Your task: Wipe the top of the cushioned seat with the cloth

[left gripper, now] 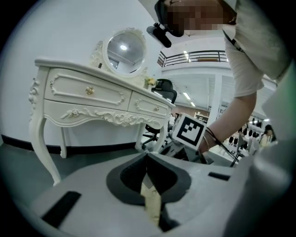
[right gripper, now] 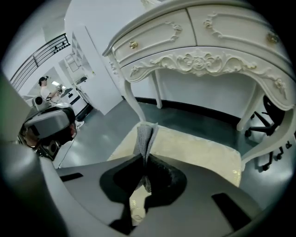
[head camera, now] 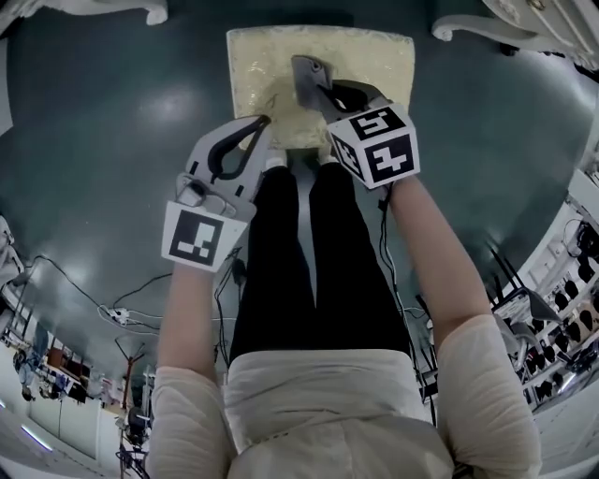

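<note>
The cream cushioned seat [head camera: 365, 65] [right gripper: 199, 150] lies on the floor ahead of the person's feet. A grey cloth [head camera: 308, 77] [right gripper: 144, 134] sticks up out of my right gripper [head camera: 321, 92] [right gripper: 144, 159], which is shut on it and hovers over the seat's front middle. My left gripper [head camera: 264, 121] [left gripper: 147, 159] is shut with nothing in it, at the seat's front left edge. In the left gripper view a sliver of cream seat shows below the closed jaws, with the right gripper's marker cube [left gripper: 190, 130] beyond.
A white carved dressing table [right gripper: 199, 55] [left gripper: 88, 92] with a round mirror [left gripper: 123, 46] stands behind the seat; its legs [head camera: 487, 28] flank the seat. An office chair [right gripper: 266, 120] sits at right. Cables [head camera: 131, 313] lie on the dark floor at left.
</note>
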### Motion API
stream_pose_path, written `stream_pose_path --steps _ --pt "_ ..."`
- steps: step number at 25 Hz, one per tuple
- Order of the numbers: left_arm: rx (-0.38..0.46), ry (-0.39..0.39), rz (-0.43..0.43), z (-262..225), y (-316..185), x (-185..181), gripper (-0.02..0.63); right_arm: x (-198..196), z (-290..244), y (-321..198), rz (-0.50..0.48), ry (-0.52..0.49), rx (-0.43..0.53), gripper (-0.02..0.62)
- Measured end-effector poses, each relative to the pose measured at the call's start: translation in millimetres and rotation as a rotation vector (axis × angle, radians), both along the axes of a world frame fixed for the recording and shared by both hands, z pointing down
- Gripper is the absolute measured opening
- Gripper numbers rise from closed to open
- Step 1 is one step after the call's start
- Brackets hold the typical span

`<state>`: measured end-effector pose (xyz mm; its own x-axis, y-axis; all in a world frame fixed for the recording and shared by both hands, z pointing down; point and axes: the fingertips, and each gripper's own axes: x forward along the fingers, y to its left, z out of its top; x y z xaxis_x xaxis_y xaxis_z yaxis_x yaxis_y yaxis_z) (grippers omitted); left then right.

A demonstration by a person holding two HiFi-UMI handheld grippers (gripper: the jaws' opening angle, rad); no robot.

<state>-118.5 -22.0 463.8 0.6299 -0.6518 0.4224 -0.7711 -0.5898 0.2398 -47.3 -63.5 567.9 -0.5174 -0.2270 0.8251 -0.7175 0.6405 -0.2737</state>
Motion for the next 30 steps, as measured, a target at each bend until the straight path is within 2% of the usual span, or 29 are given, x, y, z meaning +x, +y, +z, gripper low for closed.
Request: stream_pose_path --steps 5,13,18,30 --pt "-0.013 -0.009 -0.031 6.3 16.5 -48.8 0.003 -61.8 12.8 21.5 -0.042 -0.020 -0.037 0.026" --pt "-0.018 -0.005 -0.067 11.8 30.9 -100.4 0.003 -110.9 35.7 37.8 -0.030 -0.001 -0.083 0.026" --pt "-0.032 0.003 -0.077 18.6 35.6 -110.0 0.003 -116.5 47.2 34.5 0.003 0.005 -0.096 0.026" --pt "-0.041 0.016 -0.037 20.3 26.9 -85.2 0.003 -88.8 50.8 29.7 0.044 -0.011 -0.113 0.026"
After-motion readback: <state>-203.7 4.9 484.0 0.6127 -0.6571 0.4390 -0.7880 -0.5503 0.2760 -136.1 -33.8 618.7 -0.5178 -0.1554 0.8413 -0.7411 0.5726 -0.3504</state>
